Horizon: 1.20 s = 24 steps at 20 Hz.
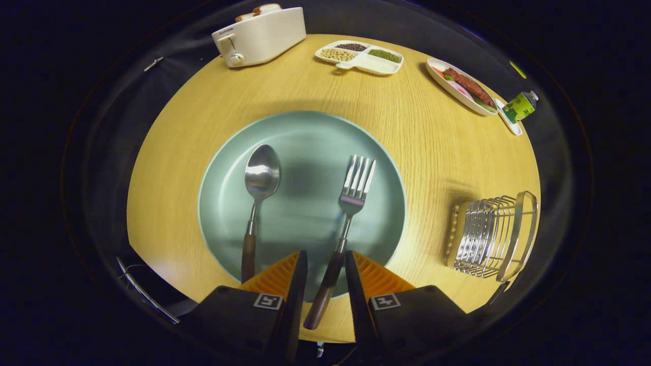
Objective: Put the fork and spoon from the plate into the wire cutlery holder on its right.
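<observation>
Fork is found lying on the plate, its dark handle between the fingers of the gripper, which stand narrowly apart, not yet pressing. Closure square on the handle is advised, then transfer to the wire cutlery holder; spoon remains alongside.

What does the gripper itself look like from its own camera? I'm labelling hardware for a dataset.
The gripper has two wedge-shaped jaws with ribbed inner-top faces, mounted on dark, blocky bodies. Each body carries a small square black-and-white marker tag near the jaw base. No cables or sleeves are visible.
</observation>
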Tool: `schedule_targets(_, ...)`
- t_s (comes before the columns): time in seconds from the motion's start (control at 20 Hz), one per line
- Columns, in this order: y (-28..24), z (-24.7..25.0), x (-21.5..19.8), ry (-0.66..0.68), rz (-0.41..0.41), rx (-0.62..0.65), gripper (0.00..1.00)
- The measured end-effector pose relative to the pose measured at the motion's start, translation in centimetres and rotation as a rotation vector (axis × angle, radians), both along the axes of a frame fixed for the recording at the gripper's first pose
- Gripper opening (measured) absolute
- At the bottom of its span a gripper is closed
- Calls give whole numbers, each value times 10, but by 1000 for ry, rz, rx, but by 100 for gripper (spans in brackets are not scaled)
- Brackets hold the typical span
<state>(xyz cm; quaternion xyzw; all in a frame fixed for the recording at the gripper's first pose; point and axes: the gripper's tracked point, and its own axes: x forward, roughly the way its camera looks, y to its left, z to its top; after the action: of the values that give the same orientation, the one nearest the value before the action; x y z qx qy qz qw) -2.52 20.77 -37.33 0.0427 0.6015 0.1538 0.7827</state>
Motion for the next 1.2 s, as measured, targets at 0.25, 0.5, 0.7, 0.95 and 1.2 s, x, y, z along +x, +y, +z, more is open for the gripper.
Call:
schedule_targets(0.25,5,11,6,-15,7,101,10)
schedule_targets(0.5,-20,57,8,-89,72,156,10)
schedule_targets(0.7,-97,106,2,-122,165,148,10)
schedule_targets(0.95,-215,115,-14,-17,249,11,10)
schedule_targets(1.2,-251,69,-31,182,372,-125,10)
